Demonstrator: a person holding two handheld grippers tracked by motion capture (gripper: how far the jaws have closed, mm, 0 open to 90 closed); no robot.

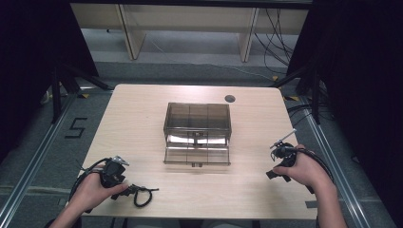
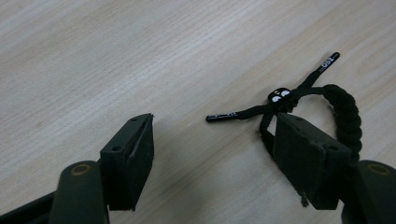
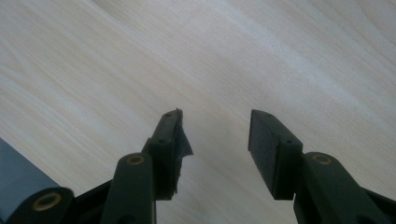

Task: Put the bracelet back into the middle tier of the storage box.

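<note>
Left gripper [image 2: 212, 140] has its jaws spread wide with nothing between them, sitting low over the near left corner of the table [image 1: 142, 104]. Just to its right lies a black braided bracelet [image 2: 343, 109], and one jaw sits right in front of part of the loop, so I can't tell if it's touching or just beside it. Looks like a soft, light cord thing: floppy, no weight, probably bends out of a sloppy pinch. I'd grab the thick braided band rather than the two thin loose ends or the little bead knot [image 2: 280, 95], since the tails would just slide through.

Right gripper [image 3: 215, 135] is open too, over bare wood at the near right, well apart from everything.

Middle of the table has a smoky clear plastic drawer box [image 1: 197, 118] with its lower drawer [image 1: 197, 155] pulled out toward the near side. Can't make out whether anything's inside, too dark and small. Part of the bracelet loop is hidden behind the jaw.
</note>
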